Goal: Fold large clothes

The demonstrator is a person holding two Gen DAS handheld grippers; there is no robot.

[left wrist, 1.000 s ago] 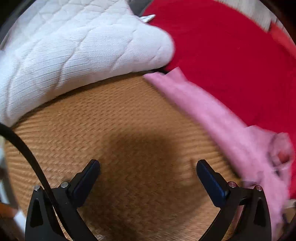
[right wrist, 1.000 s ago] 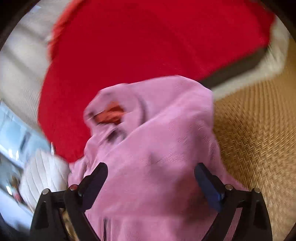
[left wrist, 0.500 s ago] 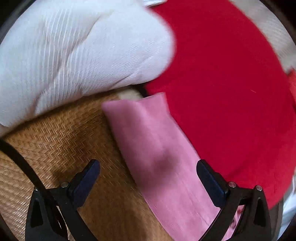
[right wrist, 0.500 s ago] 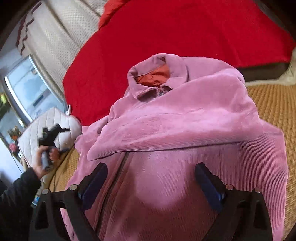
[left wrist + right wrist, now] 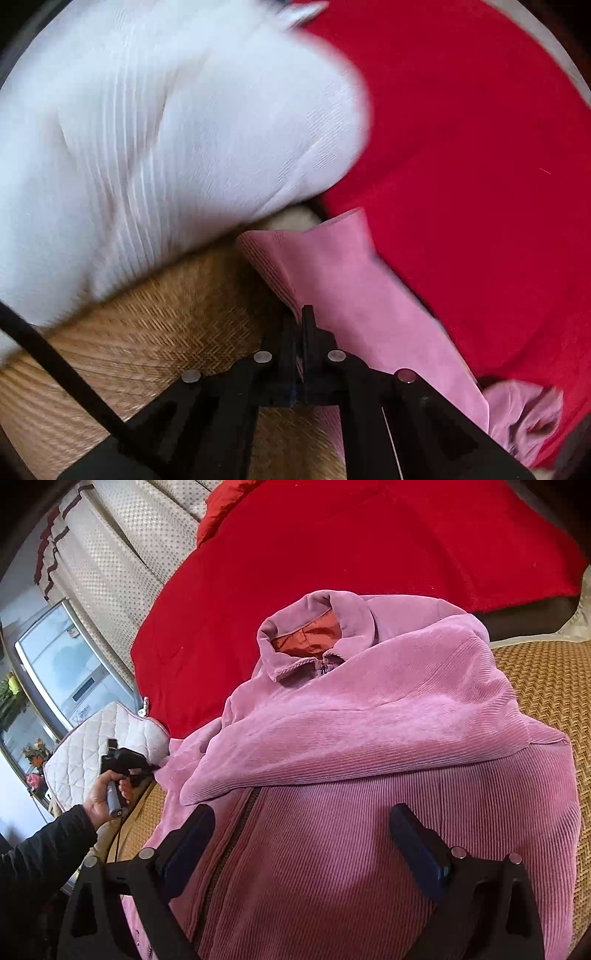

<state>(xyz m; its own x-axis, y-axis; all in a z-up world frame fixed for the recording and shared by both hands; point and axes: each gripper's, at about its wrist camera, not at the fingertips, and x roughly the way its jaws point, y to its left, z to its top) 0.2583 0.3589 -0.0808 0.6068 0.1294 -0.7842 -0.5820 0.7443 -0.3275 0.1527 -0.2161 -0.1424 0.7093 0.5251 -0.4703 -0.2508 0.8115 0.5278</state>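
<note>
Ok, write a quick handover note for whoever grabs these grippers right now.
Left gripper: shut on the sleeve edge, near the white cushion.
Right gripper: open, holding nothing, hovering over the jacket front.
Jacket: pink corduroy, zipped, lying face up on the woven mat, collar toward the red blanket.
Done: one sleeve already lies folded across the chest.
Left: bring the gripped sleeve across the chest too, then probably fold the body in half and smooth it.

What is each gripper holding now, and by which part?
Left gripper: shut on the pink jacket's sleeve, near its cuff edge. Right gripper: open, holding nothing.
</note>
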